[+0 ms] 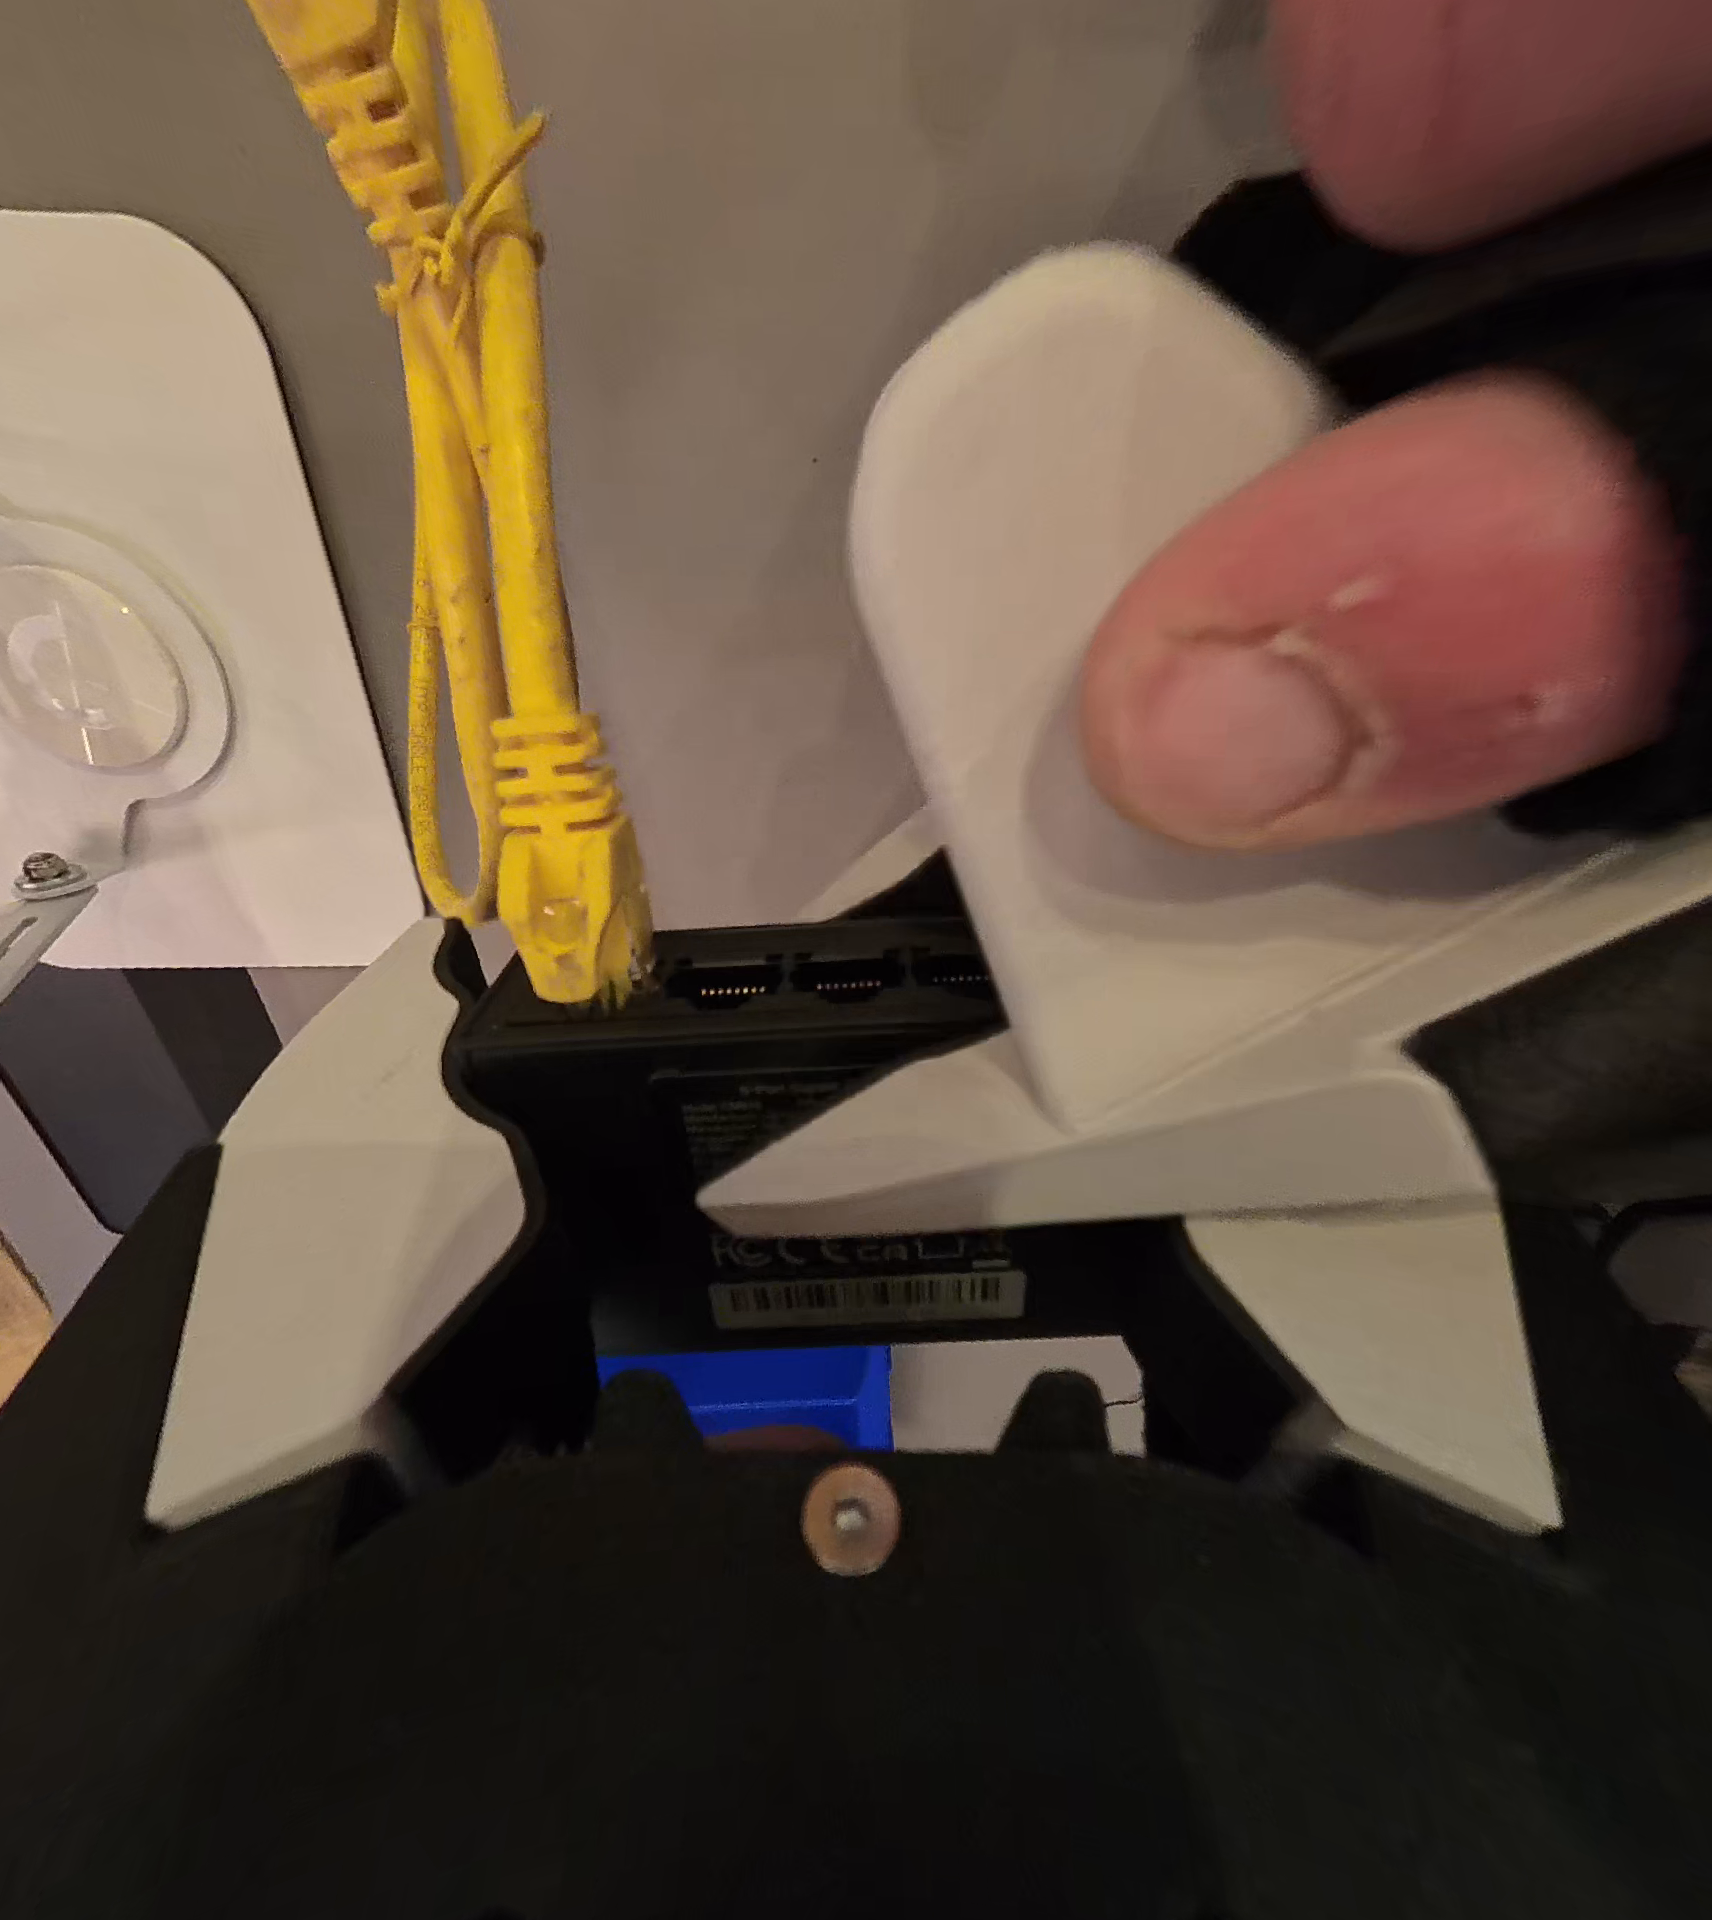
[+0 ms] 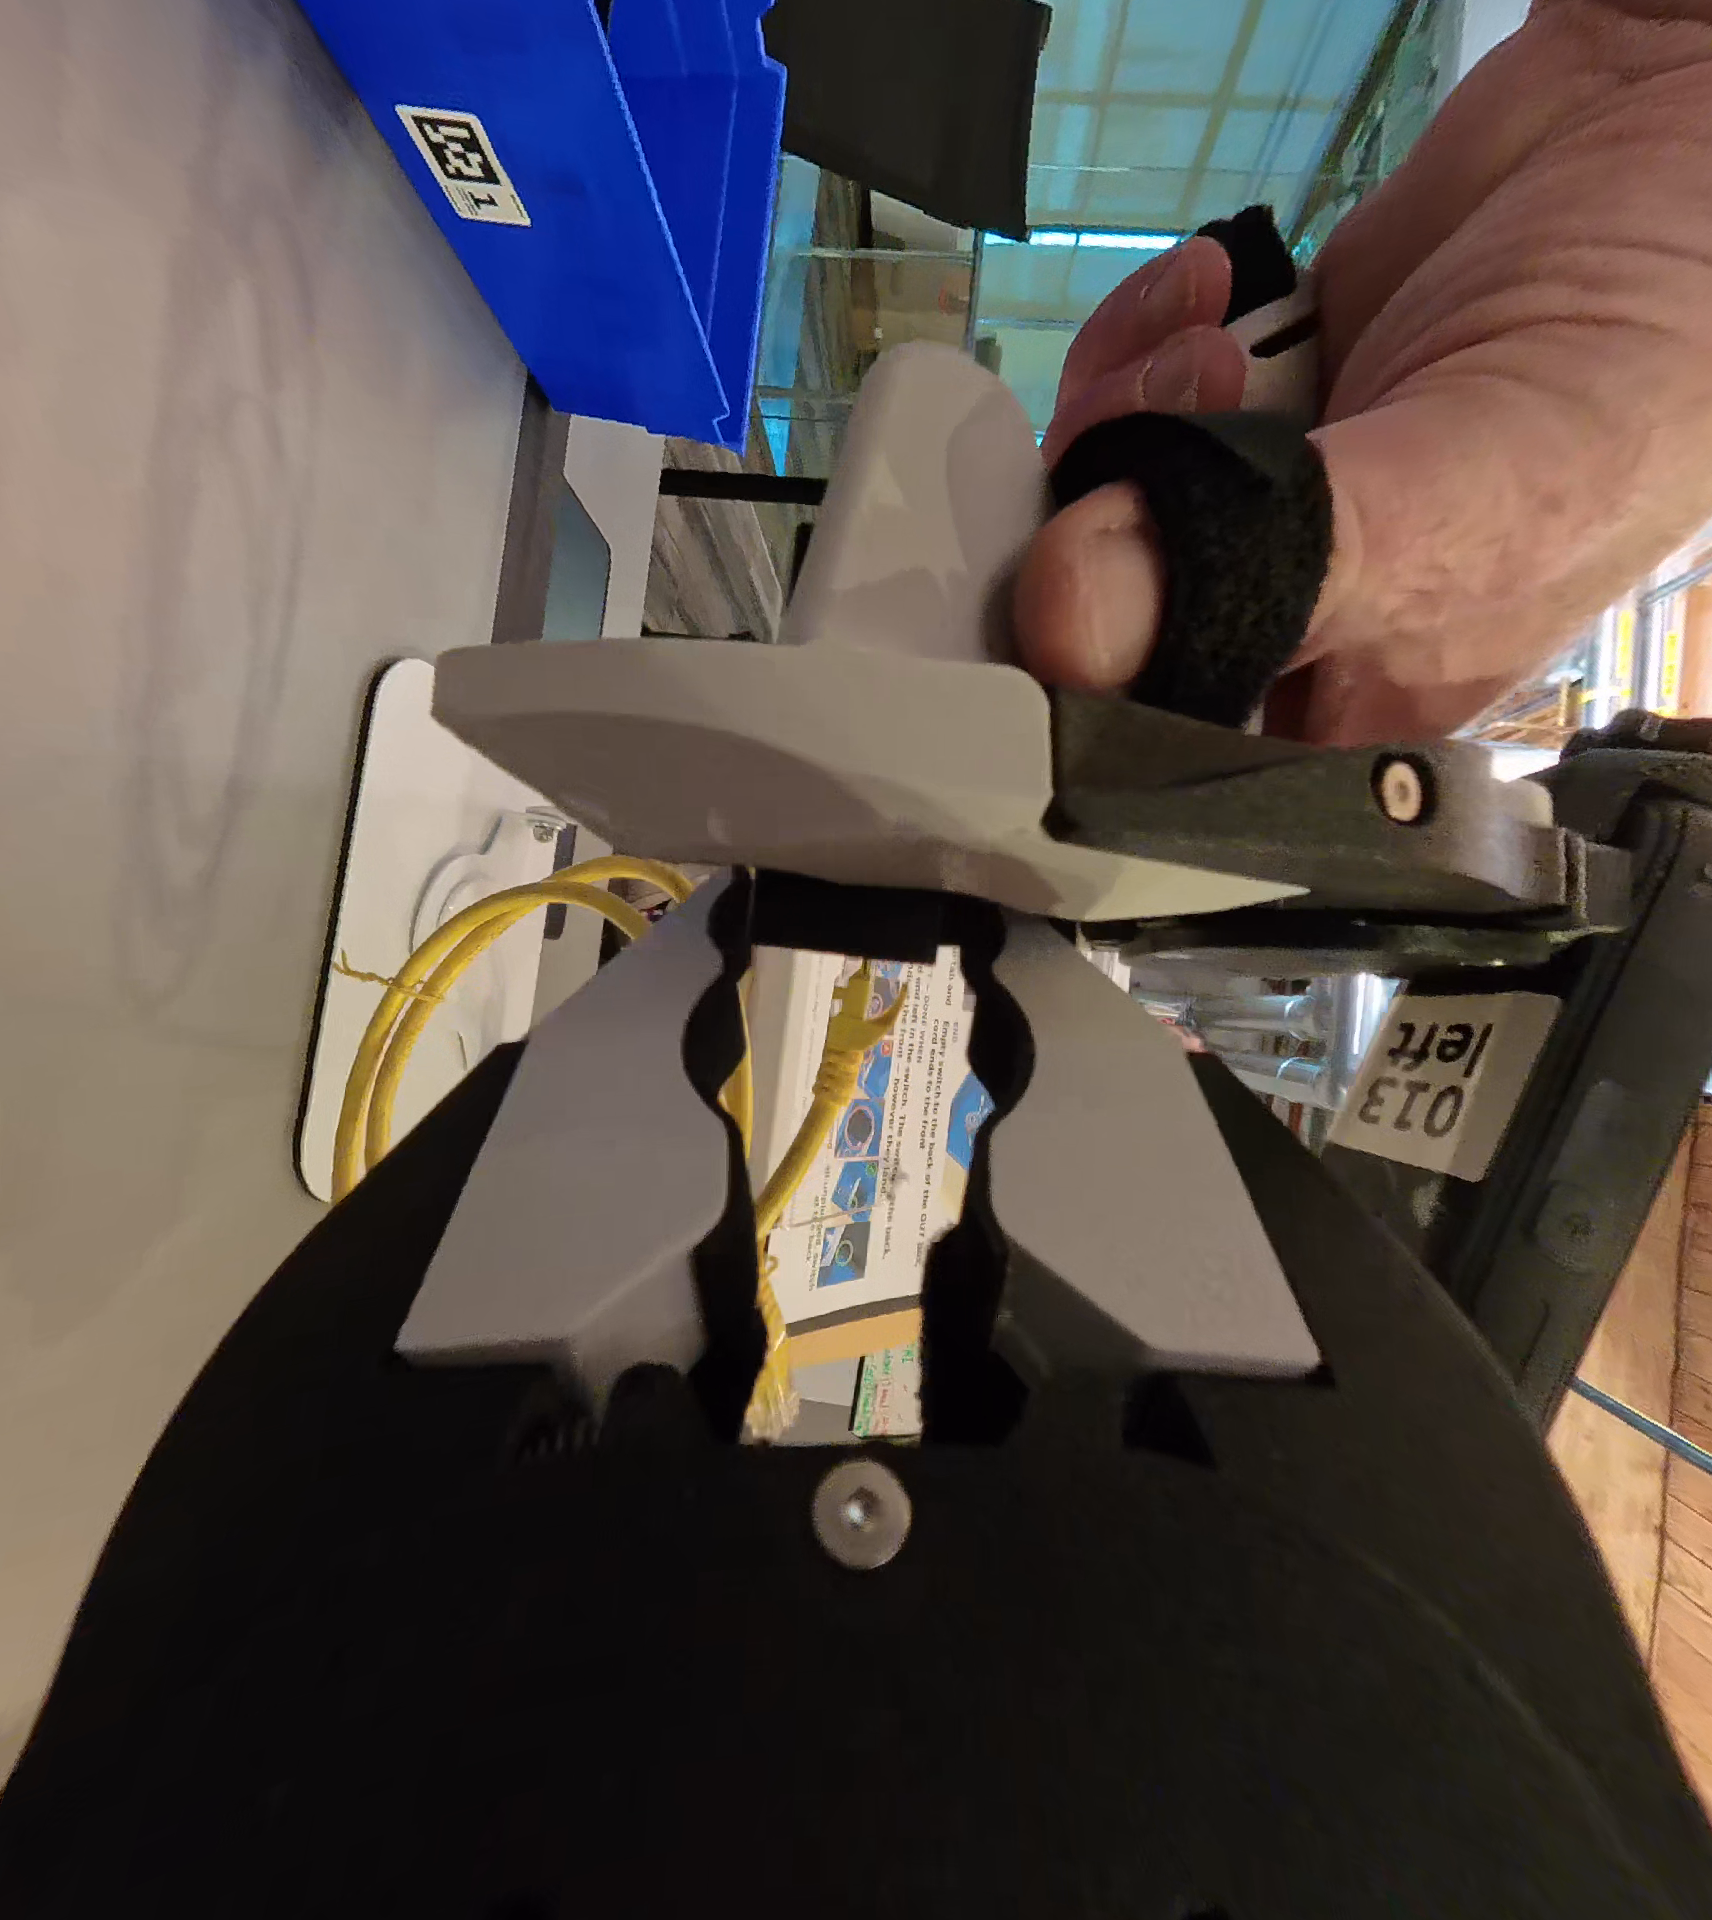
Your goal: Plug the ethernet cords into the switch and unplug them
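Left wrist view: at the far left a white board [image 1: 104, 468] with a clear plastic hook mount [image 1: 73, 665] lies on the grey bench [image 1: 727, 312]. Right of it, a bundled yellow ethernet cord [image 1: 499, 499], bound with a yellow twist tie [image 1: 457, 239], comes down to a plug [image 1: 571, 914] seated in the leftmost port of the small black plastic switch [image 1: 623, 1060]. The ports beside it are bare. The left gripper [image 1: 758, 1101] holds the switch between its white fingers, clamped on the body with the labelled underside facing the camera. Farther right, a person's fingers [image 1: 1403, 623] press a rounded white plastic piece [image 1: 1018, 520] that lies across the right end of the switch and hides the last ports.

Right wrist view, turned sideways: the bench fills the left side, with a blue plastic bin [image 2: 571, 208] at its edge. The cord's loop rests on the white board near that edge. The right gripper [image 2: 852, 935] has its jaws a narrow way apart, clamping nothing; a strand of the cord and a loose plug [image 2: 774, 1392] show in the gap, along the left pad, though I cannot tell whether they touch it. A printed paper sheet [image 2: 862, 1164] shows behind the gap. Across the fingertips lies the left gripper, with a hand [image 2: 1506, 364] on it at the upper right, thumb through a black strap [image 2: 1216, 540].
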{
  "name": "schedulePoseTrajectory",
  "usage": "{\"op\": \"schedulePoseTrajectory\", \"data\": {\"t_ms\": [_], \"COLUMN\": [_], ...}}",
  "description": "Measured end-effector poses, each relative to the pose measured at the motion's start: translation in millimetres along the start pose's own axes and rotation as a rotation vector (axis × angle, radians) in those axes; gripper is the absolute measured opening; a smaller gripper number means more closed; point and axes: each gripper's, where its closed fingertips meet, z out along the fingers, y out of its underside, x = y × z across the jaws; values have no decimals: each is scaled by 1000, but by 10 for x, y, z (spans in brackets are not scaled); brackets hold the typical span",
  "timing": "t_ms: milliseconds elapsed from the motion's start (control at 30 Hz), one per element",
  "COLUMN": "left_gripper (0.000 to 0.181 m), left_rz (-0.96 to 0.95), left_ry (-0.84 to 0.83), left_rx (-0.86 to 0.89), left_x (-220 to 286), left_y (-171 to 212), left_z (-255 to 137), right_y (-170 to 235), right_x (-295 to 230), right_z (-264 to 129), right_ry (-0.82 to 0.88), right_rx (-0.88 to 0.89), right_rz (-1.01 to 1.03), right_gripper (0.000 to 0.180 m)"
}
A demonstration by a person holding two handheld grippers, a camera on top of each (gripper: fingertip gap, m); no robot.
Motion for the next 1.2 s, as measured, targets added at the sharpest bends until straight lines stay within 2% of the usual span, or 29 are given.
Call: {"op": "schedulePoseTrajectory", "data": {"t_ms": [67, 200, 333, 400, 500, 633, 700, 800, 900, 1000, 1100, 1200], "left_gripper": [131, 132, 131, 132, 131, 131, 131, 131, 131, 131, 131, 131], "left_rz": [-13, -21, -12, -4, 9, 12, 17, 32, 45, 60, 71, 78], "left_ry": [11, 24, 58, 85, 124, 146, 158, 163, 171, 182, 184, 190], "left_rx": [-1, 11, 30, 35, 64, 91, 121, 130, 127, 127, 121, 111], "left_x": [-14, -45, -61, -50, -8, 3, 27, 72, 119, 154, 165, 196], "left_y": [33, 109, 219, 279, 309, 334, 319, 353, 383, 354, 307, 277], "left_z": [-11, -85, -212, -292, -443, -603, -657, -701, -720, -735, -750, -770], "right_y": [21, 12, -9, -13, -97, -304, -404, -426, -301, -193, -120, -84], "right_x": [35, 65, -46, -8, 327, 712, 924, 1138, 1038, 911, 895, 872], "right_z": [-14, -130, -294, -370, -465, -747, -878, -898, -720, -539, -410, -318], "right_ry": [5, -51, -267, -388, -476, -699, -665, -443, -306, -215, -193, -163], "right_rx": [3, 83, 219, 283, 389, 611, 741, 843, 762, 668, 597, 534], "right_rz": [11, -5, -1, 49, 165, 338, 385, 461, 504, 487, 480, 441], "right_gripper": [47, 48, 37, 25, 18, 10, 9, 14, 24, 27, 37, 39]}}
